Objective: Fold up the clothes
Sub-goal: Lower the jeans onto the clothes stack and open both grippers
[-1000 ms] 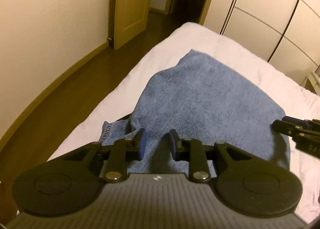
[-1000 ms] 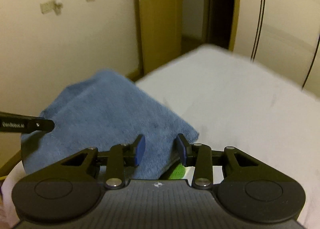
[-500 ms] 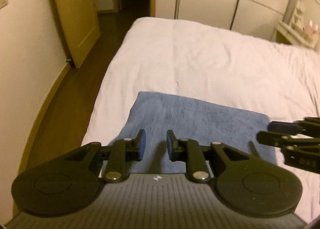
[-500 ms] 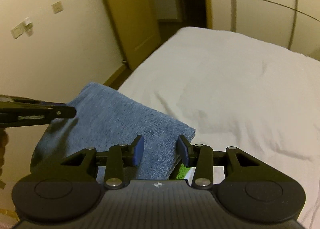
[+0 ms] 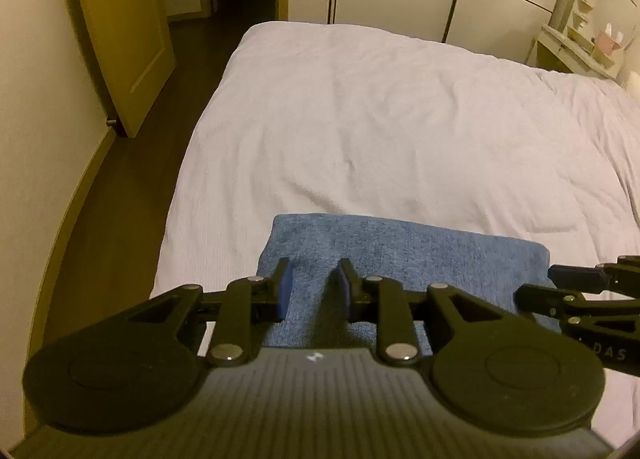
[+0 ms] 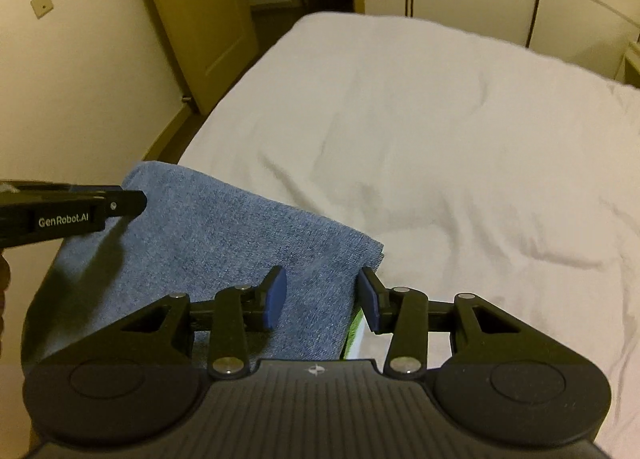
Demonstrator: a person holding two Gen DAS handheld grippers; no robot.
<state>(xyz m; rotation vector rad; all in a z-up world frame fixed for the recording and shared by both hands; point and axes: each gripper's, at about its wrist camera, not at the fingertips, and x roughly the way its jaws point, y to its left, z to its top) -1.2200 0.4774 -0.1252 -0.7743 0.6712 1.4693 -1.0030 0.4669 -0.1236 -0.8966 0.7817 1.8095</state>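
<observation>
Folded denim garment (image 5: 404, 255) on bed (image 5: 400, 119): soft, probably weighty. Left gripper (image 5: 313, 291) and right gripper (image 6: 322, 293) released; grasp corners.

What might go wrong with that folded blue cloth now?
The blue cloth lies near the bed's left edge, so a nudge might slide it to the floor. Both tongs, left and right, are open just above it; closing or dragging them could rumple the fold.
</observation>
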